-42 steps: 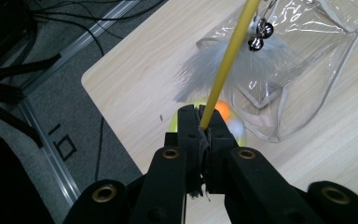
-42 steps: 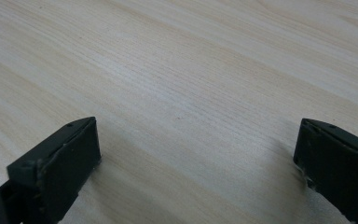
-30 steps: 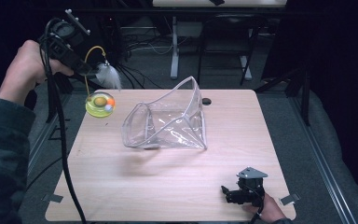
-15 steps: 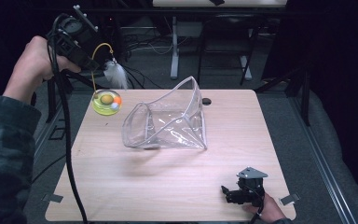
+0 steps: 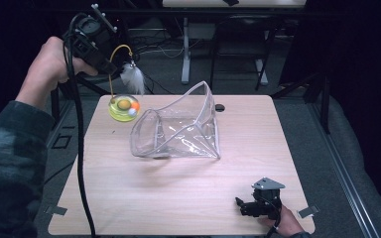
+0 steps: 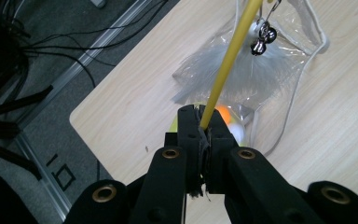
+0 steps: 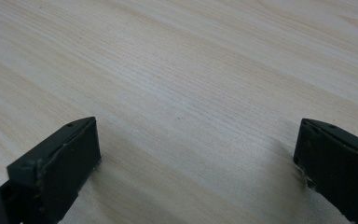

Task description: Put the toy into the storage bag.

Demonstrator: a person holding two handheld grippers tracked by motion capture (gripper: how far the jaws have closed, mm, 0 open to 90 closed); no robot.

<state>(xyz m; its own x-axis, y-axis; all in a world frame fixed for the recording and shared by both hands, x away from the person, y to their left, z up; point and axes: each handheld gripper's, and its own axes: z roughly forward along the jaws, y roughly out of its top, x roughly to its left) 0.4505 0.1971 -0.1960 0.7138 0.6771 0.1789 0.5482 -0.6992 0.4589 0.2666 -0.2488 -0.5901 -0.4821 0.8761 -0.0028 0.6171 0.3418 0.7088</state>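
Left fingers (image 6: 200, 122) clenched on thin yellow springy wire wand (image 6: 226, 70) of light feather-and-ball cat toy (image 5: 123, 106); right fingers (image 7: 193, 161) released over bench (image 5: 178, 193).

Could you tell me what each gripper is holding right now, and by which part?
The left gripper is shut on the yellow wand of a cat toy, gripping its lower end. The right gripper is open over the table, holding nothing.

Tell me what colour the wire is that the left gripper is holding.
Yellow; the wire shows best in the left gripper view.
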